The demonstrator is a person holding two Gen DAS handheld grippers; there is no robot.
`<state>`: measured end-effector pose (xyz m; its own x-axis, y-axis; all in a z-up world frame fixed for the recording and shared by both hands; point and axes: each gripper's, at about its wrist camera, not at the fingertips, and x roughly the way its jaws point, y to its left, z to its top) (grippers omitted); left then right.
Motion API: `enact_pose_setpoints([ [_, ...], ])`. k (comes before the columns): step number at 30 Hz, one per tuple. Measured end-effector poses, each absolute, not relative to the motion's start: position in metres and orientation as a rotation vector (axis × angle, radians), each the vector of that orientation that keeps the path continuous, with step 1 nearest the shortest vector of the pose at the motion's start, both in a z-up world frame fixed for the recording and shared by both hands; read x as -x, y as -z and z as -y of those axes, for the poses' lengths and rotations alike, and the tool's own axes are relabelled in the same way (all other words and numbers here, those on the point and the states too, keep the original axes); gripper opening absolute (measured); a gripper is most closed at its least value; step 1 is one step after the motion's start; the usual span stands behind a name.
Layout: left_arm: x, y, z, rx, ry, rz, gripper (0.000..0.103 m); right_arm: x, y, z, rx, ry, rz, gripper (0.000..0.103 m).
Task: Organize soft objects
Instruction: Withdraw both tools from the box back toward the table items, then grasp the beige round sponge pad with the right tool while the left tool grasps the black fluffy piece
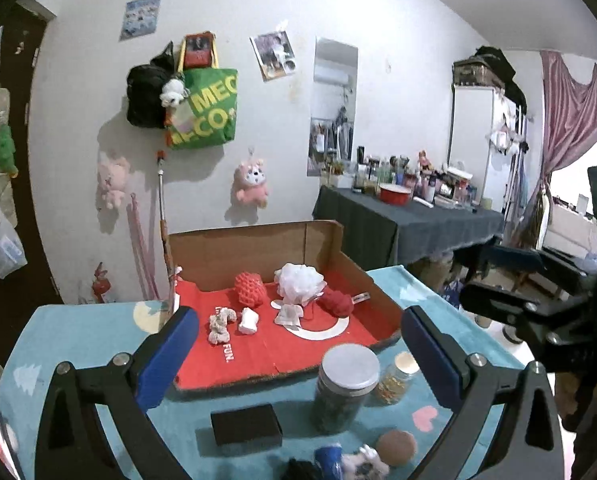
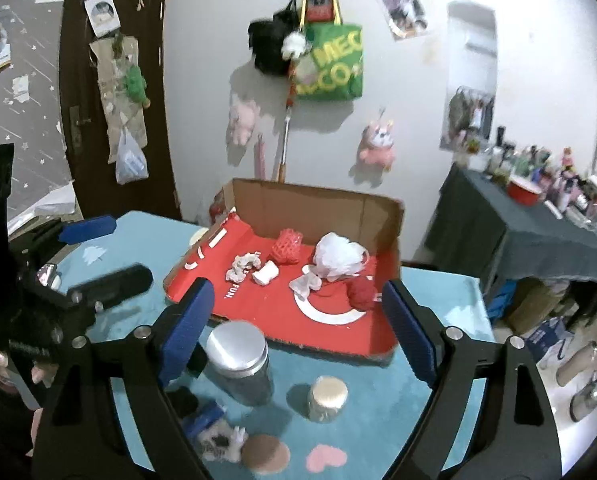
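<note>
Cardboard tray (image 1: 378, 280), red-lined, taken as reference. Contents: red mesh sponge (image 1: 250, 294) toward the back wall; white bath pouf (image 1: 300, 282) beside it; red knitted ball (image 1: 336, 302) touching the pouf's near side; white cloth scrap (image 1: 288, 314) in front of the pouf; white roll (image 1: 248, 320) and speckled fabric twist (image 1: 220, 326) toward the tray's left.

On the near side of the tray, outside it: metal-lidded jar (image 1: 348, 384), small cork-lidded jar (image 1: 398, 376), black box (image 1: 245, 424).

Left gripper (image 1: 298, 344) spread wide, nothing between its pads, short of the tray's front edge. Right gripper (image 2: 298, 320) likewise released and empty, near the same edge.
</note>
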<state>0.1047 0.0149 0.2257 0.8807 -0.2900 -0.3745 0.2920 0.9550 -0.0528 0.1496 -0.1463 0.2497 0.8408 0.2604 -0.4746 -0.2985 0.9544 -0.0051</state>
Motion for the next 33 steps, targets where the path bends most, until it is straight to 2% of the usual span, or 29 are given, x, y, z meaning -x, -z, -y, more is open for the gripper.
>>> enact_pose_setpoints([
  [13, -0.042, -0.172, -0.010, 0.032, 0.266, -0.384, 0.103, -0.048, -0.187, 0.157, 0.042, -0.163, -0.380, 0.091],
  [33, -0.041, -0.084, -0.009, 0.060, 0.224, -0.546, 0.103, -0.047, -0.086, 0.154, 0.007, -0.149, -0.528, 0.091],
])
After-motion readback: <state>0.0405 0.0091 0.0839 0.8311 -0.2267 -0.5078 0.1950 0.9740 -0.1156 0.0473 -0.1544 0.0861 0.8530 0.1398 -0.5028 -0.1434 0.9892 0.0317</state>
